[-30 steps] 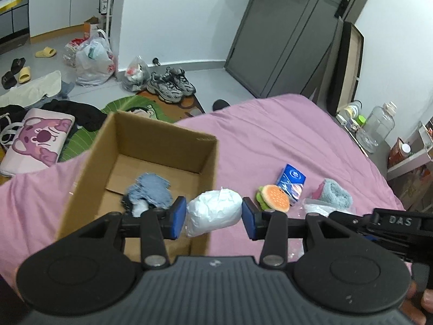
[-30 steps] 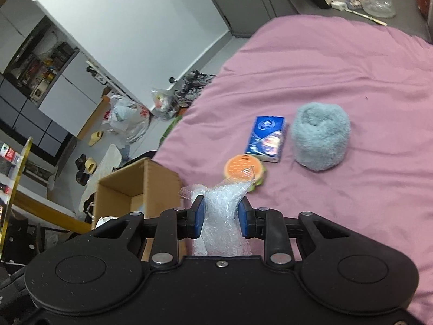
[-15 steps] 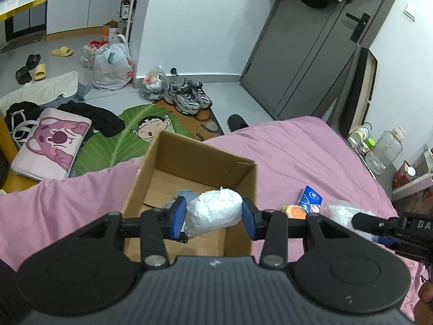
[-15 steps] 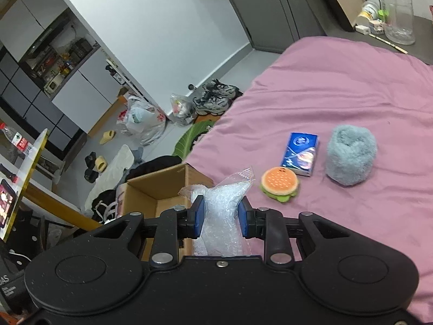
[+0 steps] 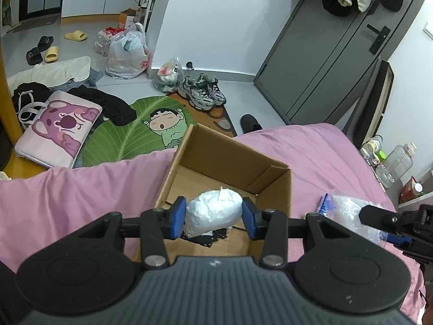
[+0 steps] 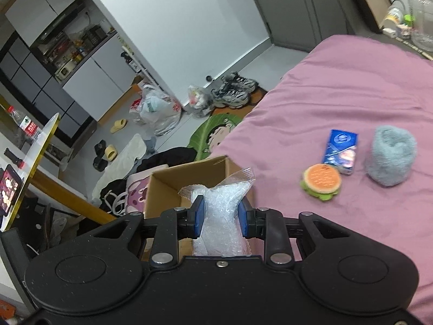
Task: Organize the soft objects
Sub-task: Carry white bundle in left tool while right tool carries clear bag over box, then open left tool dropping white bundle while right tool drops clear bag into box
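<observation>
Left tongs: black two-finger body, blue pads pressed on both sides of a white crumpled wad, jaws partly closed around it, pointing forward and down. Right tongs: same build, blue pads clamped narrower on a clear bubble-wrap bag that sticks up past the fingertips and runs back under the body, also angled down. In the left wrist view the right tongs show as a black finger and frame off to the right of the left tongs, near, not touching. A bit of a hand shows at the bottom right corner there, mostly cut off.
</observation>
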Available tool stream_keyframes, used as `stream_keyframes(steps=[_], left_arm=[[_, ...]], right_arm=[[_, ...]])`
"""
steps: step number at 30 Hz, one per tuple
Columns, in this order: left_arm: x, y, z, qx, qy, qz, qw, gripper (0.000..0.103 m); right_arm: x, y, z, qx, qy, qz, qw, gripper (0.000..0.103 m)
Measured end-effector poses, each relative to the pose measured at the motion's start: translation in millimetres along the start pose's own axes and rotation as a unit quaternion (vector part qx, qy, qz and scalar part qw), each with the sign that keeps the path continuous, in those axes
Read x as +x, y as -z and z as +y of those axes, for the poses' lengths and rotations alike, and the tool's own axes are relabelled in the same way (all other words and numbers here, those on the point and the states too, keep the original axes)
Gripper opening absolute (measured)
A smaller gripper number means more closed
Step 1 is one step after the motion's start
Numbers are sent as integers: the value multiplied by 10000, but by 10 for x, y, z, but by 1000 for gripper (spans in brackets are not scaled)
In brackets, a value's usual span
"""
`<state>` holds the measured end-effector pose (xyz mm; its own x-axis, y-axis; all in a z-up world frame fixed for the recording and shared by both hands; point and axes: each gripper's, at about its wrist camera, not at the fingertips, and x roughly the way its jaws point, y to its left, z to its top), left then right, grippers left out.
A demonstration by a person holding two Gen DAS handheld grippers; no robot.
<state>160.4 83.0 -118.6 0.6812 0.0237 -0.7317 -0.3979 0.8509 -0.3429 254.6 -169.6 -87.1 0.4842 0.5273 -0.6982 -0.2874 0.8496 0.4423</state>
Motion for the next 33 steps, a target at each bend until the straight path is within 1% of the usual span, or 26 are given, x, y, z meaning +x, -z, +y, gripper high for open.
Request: stream_keyframes(steps=[4,8,10,13,15,18,19,21,23,24,26,28,31,33], left_arm=[[87,-31,43,-36,-58,57,10000,43],[163,-46,101,-220,-52,165,9996,44],[186,-52,104,-161,-100,161,9997,44],[238,-67,126,-252,-84,261,9993,47],[265,-85,122,-258,-174,294,9991,54],[264,-94,89,-231,-111,256,9993,63],[260,-87,88,-250,-105,249,9993,64],[257,-78,79,-223,-117,232,9994,64],[270,-76,60,-196,-131,240,9994,64],[272,-72,57,-195,-128,249,9994,64],[284,-74,43,-184,-157,290,9993,66],[296,-72,30,-177,-136,335,9992,67],[297,-73,-10,-105,-221,358,9991,71],[276,-70,-43,-46,-284,336,9990,76]], right_arm=[[175,-27,146,-105,-56,90,9999,26],[347,-90,213,-174,-46,146,9997,26],[411,-117,228,-165,-10,148,9998,26],[518,-175,261,-198,64,150,9997,26],[571,-202,297,-219,71,136,9996,26],[635,-260,328,-167,77,114,9998,27],[651,-275,335,-156,63,103,9998,31],[695,-314,340,-110,3,149,9998,34],[702,-329,349,-97,-116,172,9997,50],[680,-325,349,-111,-116,124,9998,52],[635,-316,334,-169,-24,71,9998,53],[591,-305,284,-123,-24,108,9999,53],[525,-309,211,-104,20,122,9999,53],[455,-287,153,-94,49,117,9999,53]])
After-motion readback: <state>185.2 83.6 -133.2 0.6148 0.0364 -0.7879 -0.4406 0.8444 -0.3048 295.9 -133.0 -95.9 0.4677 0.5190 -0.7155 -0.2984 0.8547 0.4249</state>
